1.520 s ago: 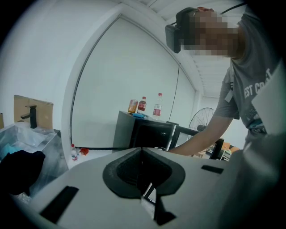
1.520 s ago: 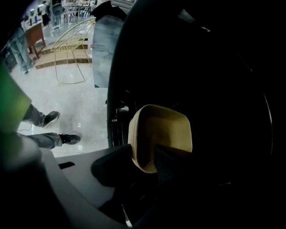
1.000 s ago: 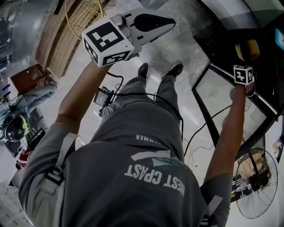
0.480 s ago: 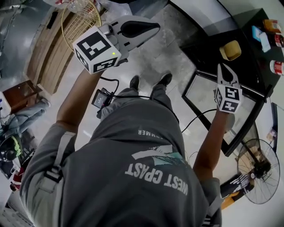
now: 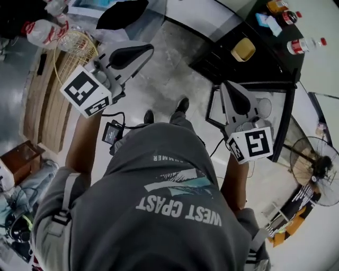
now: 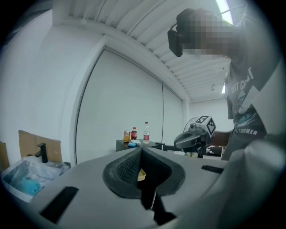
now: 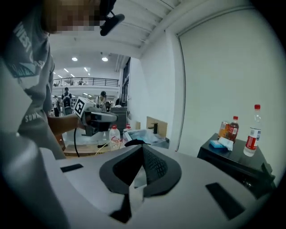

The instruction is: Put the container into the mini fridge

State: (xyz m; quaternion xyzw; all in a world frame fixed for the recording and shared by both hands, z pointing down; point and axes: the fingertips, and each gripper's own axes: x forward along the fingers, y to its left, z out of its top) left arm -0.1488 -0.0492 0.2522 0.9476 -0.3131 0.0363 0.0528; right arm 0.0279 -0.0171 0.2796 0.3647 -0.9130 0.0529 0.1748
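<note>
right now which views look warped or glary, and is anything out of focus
Head view: dim and curved toward the edges, with pale sheen on the grey polished floor. Left gripper view: round black vignette, a white ceiling light strip flaring at the top. Right gripper view: same vignette; the grey right gripper nearby looks soft, the red-capped clear bottle is sharp.

Head view steeply down over person; both gripper views level, sharing bottles

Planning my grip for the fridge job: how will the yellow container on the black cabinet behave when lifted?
The yellow container looks small and open-topped, so probably light. It sits low and squat on the black cabinet, so tipping seems unlikely. Its smooth sides might slip.
</note>
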